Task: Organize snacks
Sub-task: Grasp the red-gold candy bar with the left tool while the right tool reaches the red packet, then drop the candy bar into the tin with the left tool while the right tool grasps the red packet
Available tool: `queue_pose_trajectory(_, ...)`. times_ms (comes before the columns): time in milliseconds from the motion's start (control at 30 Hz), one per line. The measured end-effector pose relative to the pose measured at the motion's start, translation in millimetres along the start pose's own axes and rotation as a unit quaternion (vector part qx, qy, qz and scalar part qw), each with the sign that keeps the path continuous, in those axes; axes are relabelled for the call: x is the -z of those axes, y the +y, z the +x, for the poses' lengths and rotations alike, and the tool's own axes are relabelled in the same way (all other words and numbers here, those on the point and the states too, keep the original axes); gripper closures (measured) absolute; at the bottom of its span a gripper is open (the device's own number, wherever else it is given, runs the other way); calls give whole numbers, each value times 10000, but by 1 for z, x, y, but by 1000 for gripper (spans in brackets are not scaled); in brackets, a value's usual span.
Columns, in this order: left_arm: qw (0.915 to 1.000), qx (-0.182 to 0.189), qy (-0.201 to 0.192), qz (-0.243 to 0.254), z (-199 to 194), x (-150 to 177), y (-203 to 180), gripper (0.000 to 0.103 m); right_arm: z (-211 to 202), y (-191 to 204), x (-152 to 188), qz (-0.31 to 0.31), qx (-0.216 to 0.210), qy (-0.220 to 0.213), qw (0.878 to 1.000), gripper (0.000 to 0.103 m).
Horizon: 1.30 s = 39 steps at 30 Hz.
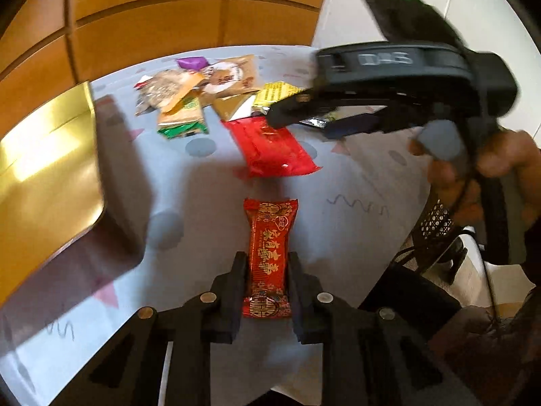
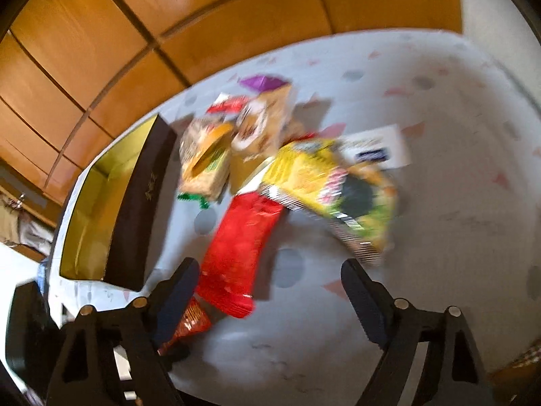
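A red snack bar with gold print [image 1: 270,230] lies lengthways between the fingers of my left gripper [image 1: 266,260], which is shut on it just above the table. The same bar shows partly behind a finger in the right wrist view [image 2: 194,319]. My right gripper [image 2: 270,267] stands open with its jaws wide, over a flat red packet [image 2: 240,247] and beside a yellow-green packet [image 2: 324,182]. In the left wrist view the right gripper [image 1: 304,115] reaches into the snack pile [image 1: 189,91], just above the red packet [image 1: 270,145].
An open box with a gold inside [image 1: 44,169] and a dark wall [image 2: 138,209] stands at the left of the table [image 1: 338,186]. A hand [image 1: 500,159] holds the right gripper. Wooden panels [image 1: 189,17] rise behind. A white packet [image 2: 375,149] lies at the pile's far right.
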<state>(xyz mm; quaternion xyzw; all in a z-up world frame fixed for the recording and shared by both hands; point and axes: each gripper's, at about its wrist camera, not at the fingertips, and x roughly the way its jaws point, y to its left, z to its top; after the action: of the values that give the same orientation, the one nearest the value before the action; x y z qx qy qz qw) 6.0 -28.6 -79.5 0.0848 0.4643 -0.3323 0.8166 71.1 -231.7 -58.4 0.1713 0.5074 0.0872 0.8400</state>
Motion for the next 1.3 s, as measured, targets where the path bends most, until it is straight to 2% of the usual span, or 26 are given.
queue_pose_trajectory(67,9999,4,-49,-95,0,-1,2,81,13,11,-5,-56,-20,122,9999,16)
queue_pose_trajectory(300,9991,30,-330,-262,-22,10,7,81,57,44,-16,-749,507,402,9951,16)
queue_pose_trajectory(333,9988,67,-375,-302,-26,10,8,81,57,46,-13,-940,614,365,9930,23)
queue_pose_trajectory(367,9982,145,-447,-382,-31,11,12,81,57,48,-10,-1075,723,348,9910,38)
queue_pose_trajectory(400,9974,222,-512,-449,-37,11,15,81,54,47,-6,-1248,883,313,9878,43)
queue_pose_trajectory(467,9949,429,-705,-588,-51,11,18,81,46,38,1,-1348,878,270,9866,60)
queue_pose_trajectory(533,9918,545,-899,-726,-68,8,23,81,37,25,8,-1319,735,311,9880,61)
queue_pose_trajectory(633,9847,445,-1253,-1128,-90,-6,44,81,27,18,15,-1407,666,343,9872,61)
queue_pose_trajectory(733,9760,12,-1473,-1601,-103,-23,73,80,24,20,22,-1584,726,301,9842,59)
queue_pose_trajectory(767,9734,-319,-1431,-1762,-103,-31,84,80,24,22,24,-1638,766,288,9831,58)
queue_pose_trajectory(833,9669,-689,-1285,-2095,-97,-44,106,80,26,27,26,-1747,823,261,9808,56)
queue_pose_trajectory(967,9525,-1016,-1069,-2665,-77,-67,143,80,27,28,30,-1850,852,170,9789,53)
queue_pose_trajectory(1067,9501,-1138,-1115,-2683,-61,-88,159,80,27,28,29,-1877,780,138,9790,50)
queue_pose_trajectory(1167,9526,-1337,-970,-2556,-34,-114,173,80,26,31,31,-1944,775,119,9778,46)
queue_pose_trajectory(1233,9530,-1398,-826,-2557,-15,-126,181,72,25,32,31,-1968,767,123,9774,44)
queue_pose_trajectory(1300,9490,-1476,-778,-2676,-6,-130,186,71,25,34,32,-1971,735,131,9775,39)
